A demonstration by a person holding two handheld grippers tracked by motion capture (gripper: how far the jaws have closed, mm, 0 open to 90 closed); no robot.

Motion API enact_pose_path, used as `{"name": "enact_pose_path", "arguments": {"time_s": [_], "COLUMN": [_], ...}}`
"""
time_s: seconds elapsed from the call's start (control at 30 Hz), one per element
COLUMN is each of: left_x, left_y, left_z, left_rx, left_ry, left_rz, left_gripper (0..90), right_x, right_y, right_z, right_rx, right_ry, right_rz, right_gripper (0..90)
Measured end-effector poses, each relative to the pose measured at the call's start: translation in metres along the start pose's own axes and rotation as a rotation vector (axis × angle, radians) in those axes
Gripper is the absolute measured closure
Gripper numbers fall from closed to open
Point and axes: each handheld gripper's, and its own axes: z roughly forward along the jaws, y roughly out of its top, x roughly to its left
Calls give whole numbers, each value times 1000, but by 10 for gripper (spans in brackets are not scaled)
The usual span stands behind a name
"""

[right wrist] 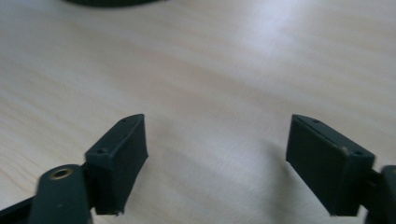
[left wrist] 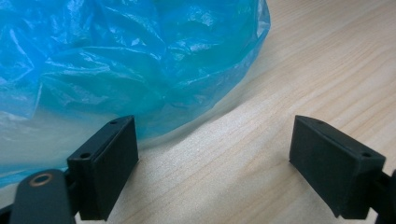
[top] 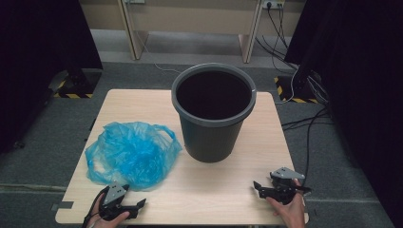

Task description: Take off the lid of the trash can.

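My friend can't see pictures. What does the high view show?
A grey bin stands on a wooden table, with a crumpled blue plastic bag beside it. At the near edge, hands hold the left gripper and right gripper, both open.

Lab or recording studio setup indicated. Light wooden table (top: 190,190) set on grey carpeted floor (top: 43,142), flanked by black curtains (top: 38,42) and stand bases marked with hazard tape (top: 73,95). Cables (top: 309,118) trailed across floor toward wall socket (top: 272,4).
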Motion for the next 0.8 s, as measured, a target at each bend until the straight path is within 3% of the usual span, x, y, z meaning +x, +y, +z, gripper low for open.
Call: {"name": "enact_pose_path", "arguments": {"time_s": [0.17, 0.4, 0.57, 0.8], "left_x": [-3, -2, -2, -2], "left_y": [-1, -1, -2, -1], "left_z": [2, 2, 2, 2], "left_rx": [-5, -12, -14, -15], "left_ry": [24, 25, 25, 27], "left_rz": [12, 12, 11, 9], "left_gripper": [142, 143, 143, 143], "right_x": [-14, -28, -35, -50], "right_y": [29, 88, 120, 162], "right_z": [-21, -49, -58, -63], "right_rx": [-76, -131, -156, -184], "right_ry": [-2, -37, -49, -48], "right_rz": [51, 24, 22, 58], "right_gripper": [194, 214, 215, 223]}}
